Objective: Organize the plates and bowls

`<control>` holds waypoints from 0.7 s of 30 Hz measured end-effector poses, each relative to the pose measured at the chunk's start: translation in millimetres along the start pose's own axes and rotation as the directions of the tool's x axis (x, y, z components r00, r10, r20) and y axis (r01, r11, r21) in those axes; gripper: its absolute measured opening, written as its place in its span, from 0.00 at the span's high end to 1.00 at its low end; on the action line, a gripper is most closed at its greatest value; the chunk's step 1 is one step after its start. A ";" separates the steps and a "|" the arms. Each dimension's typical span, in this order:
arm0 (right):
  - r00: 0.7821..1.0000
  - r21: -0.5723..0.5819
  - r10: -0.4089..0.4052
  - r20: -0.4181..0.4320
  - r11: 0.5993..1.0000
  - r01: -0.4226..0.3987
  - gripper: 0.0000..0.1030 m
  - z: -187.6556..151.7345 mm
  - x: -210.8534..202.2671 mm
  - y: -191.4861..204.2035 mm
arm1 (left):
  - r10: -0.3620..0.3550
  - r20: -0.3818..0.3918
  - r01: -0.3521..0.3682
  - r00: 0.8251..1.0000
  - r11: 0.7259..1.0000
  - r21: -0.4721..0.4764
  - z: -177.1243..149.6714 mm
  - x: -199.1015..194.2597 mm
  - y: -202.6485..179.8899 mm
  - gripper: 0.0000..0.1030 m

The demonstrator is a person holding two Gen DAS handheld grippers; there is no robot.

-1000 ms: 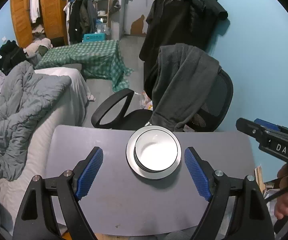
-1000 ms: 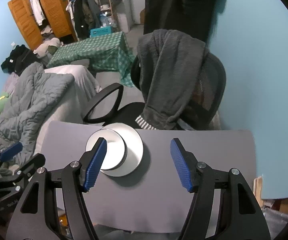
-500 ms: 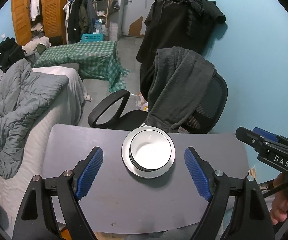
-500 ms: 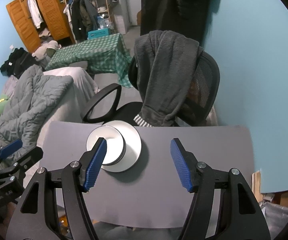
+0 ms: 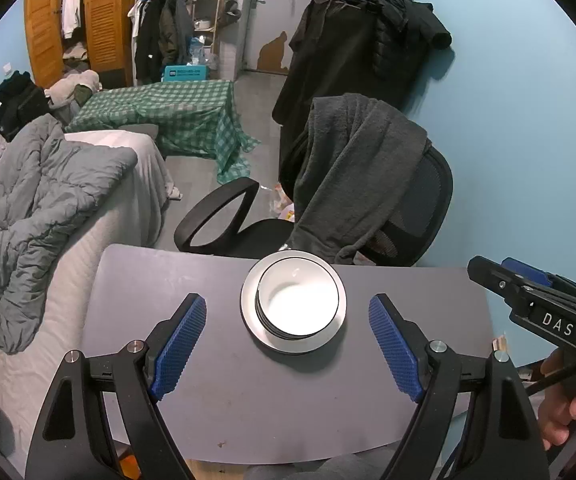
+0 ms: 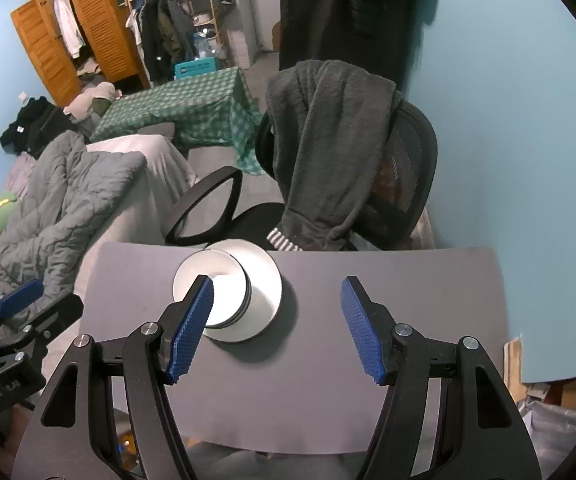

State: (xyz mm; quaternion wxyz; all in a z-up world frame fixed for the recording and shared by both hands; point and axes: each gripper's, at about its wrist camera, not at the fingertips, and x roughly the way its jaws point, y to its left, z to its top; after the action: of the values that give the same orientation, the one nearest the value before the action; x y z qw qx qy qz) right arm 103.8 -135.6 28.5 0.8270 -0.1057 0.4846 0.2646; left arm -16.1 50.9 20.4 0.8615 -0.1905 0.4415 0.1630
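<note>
A white bowl (image 5: 298, 305) with a dark rim sits stacked on a white plate (image 5: 256, 330) near the far edge of a grey table (image 5: 228, 400). My left gripper (image 5: 288, 342) hovers open above the table, short of the stack, with nothing between its blue pads. In the right wrist view the same bowl (image 6: 224, 280) and plate (image 6: 264, 288) lie left of centre. My right gripper (image 6: 276, 328) is open and empty, and its left finger (image 6: 190, 328) overlaps the bowl in the picture. The right gripper's body (image 5: 544, 312) shows at the left view's right edge.
A black office chair (image 5: 368, 208) draped with a grey garment stands just beyond the table's far edge. A bed with a grey duvet (image 5: 40, 208) runs along the left. A blue wall (image 5: 528, 140) is on the right. A hand (image 5: 568, 412) holds the right gripper.
Both views have shifted slightly, so the stack sits a little higher and further off in each picture. Both grippers stay open and the bowl and plate have not moved.
</note>
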 end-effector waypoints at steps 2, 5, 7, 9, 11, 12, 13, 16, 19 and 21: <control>1.000 -0.001 0.000 0.000 1.000 0.000 0.37 0.1 0.1 0.1 | -0.003 0.001 0.003 1.000 1.000 -0.002 -0.1 0.0 0.2 0.18; 1.000 -0.001 0.002 0.000 1.000 -0.002 0.37 0.1 0.2 -0.1 | -0.004 0.003 0.004 1.000 1.000 0.000 0.6 -0.3 0.1 0.18; 1.000 0.001 0.000 -0.001 1.000 0.000 0.37 -0.5 -0.1 0.7 | -0.003 -0.002 0.003 1.000 1.000 0.003 0.7 0.4 1.0 0.18; 1.000 -0.001 0.003 0.000 1.000 -0.003 0.37 0.0 0.1 0.4 | -0.003 -0.001 0.003 1.000 1.000 0.002 0.2 -0.2 0.0 0.18; 1.000 -0.005 0.003 -0.002 1.000 -0.003 0.37 -1.3 -0.2 2.3 | -0.002 -0.002 0.002 1.000 1.000 0.001 0.2 -0.2 -0.1 0.18; 1.000 -0.007 0.003 -0.002 1.000 -0.003 0.37 -3.1 -0.9 3.7 | -0.004 -0.002 0.004 1.000 1.000 0.000 0.2 -0.3 0.0 0.18; 1.000 -0.008 0.005 -0.003 1.000 -0.005 0.37 -3.0 -0.7 3.9 | -0.006 -0.001 0.006 1.000 1.000 -0.001 -0.1 -0.9 -0.6 0.18; 1.000 -0.009 0.006 -0.005 1.000 -0.006 0.37 -4.8 -1.7 4.6 | -0.004 0.002 0.004 1.000 1.000 -0.002 -0.3 -2.6 -2.5 0.18; 1.000 -0.013 0.007 -0.005 1.000 -0.007 0.37 -4.2 -1.9 4.4 | 0.003 0.005 -0.003 1.000 1.000 -0.005 -2.2 -3.4 -7.4 0.18; 1.000 -0.014 0.007 -0.007 1.000 -0.007 0.37 -3.1 -0.5 3.3 | 0.005 0.007 -0.005 1.000 1.000 -0.006 -2.2 -4.0 -9.3 0.18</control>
State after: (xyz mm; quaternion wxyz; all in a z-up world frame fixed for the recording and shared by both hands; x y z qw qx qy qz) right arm 99.5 -134.4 27.7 0.8236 -0.1108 0.4860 0.2705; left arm -15.7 41.3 24.2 0.8621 -0.1915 0.4384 0.1673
